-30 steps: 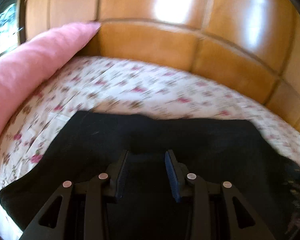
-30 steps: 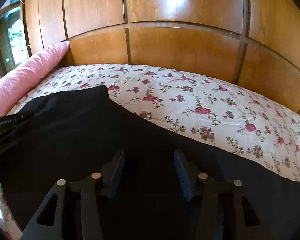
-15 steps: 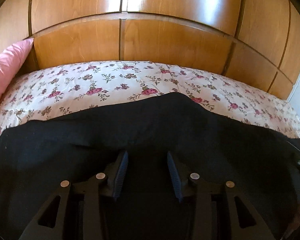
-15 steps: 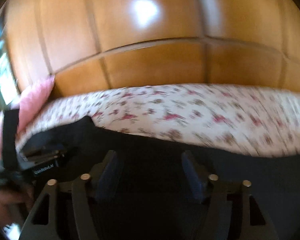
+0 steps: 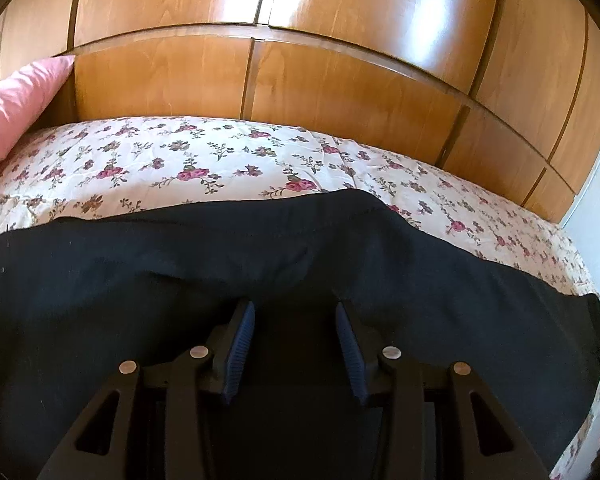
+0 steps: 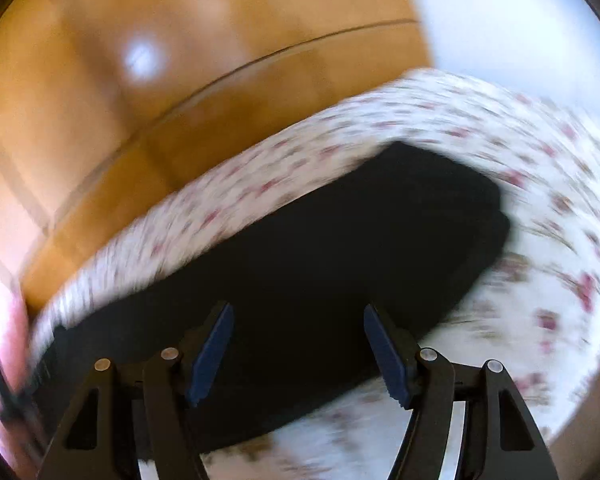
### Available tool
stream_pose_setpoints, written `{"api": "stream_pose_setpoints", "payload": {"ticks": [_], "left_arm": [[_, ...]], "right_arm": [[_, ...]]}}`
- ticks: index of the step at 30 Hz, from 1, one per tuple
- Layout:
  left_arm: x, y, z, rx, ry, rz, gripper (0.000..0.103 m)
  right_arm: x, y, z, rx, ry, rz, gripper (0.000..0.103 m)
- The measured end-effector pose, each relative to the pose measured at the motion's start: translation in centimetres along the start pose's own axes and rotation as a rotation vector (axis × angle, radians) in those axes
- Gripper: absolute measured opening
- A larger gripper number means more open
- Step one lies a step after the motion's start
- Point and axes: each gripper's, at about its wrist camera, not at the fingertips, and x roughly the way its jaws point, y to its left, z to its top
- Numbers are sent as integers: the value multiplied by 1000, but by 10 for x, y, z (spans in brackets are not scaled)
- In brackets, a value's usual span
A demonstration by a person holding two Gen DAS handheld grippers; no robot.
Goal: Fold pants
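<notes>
Lying flat across the lower half of both frames, the black pants (image 5: pixel 300 264) are spread on the floral bedsheet (image 5: pixel 180 160) and look soft, light and limp, likely to sag and crease wherever they are lifted. A stitched hem or seam runs along the upper edge in the left wrist view; that edge, or the rounded corner at the right of the right wrist view (image 6: pixel 460 208), seems the sensible place to pinch. The left tool (image 5: pixel 295 312) hovers over the cloth with its jaws apart, holding nothing. The right tool (image 6: pixel 298 316) is spread wide and empty, its view blurred. A pink pillow (image 5: pixel 16 108) sits upper left and wooden panelling (image 5: pixel 340 92) lies beyond; neither blocks the fold.
</notes>
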Motion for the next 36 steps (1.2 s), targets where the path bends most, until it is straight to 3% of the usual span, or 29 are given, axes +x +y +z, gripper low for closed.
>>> {"api": "stream_pose_setpoints", "payload": {"ticks": [5, 9, 11, 17, 22, 26, 27, 29, 32, 36], "left_arm": [[-2, 1, -1, -10, -1, -2, 43], [-4, 1, -3, -14, -1, -3, 43], [-4, 1, -3, -19, -3, -5, 43], [-4, 1, -3, -20, -3, -1, 44], [-5, 0, -4, -14, -3, 7, 44], [-5, 0, -4, -14, -3, 7, 44], [-5, 0, -4, -14, -3, 6, 44], [-5, 1, -4, -17, -4, 2, 44], [-5, 3, -3, -27, -5, -11, 44], [-4, 6, -3, -47, -6, -33, 45]], "right_arm": [[-16, -71, 12, 314, -50, -10, 68], [-12, -101, 9, 427, -52, 12, 68], [-7, -106, 13, 425, -66, 55, 68], [10, -109, 29, 367, -123, 77, 69], [32, -86, 30, 182, -143, -22, 68], [30, -89, 28, 185, -153, -6, 68], [27, -91, 26, 189, -156, -1, 66], [25, -92, 24, 188, -160, -34, 47], [24, -95, 23, 209, -155, -20, 29], [16, -84, 25, 236, -150, -15, 24]]}}
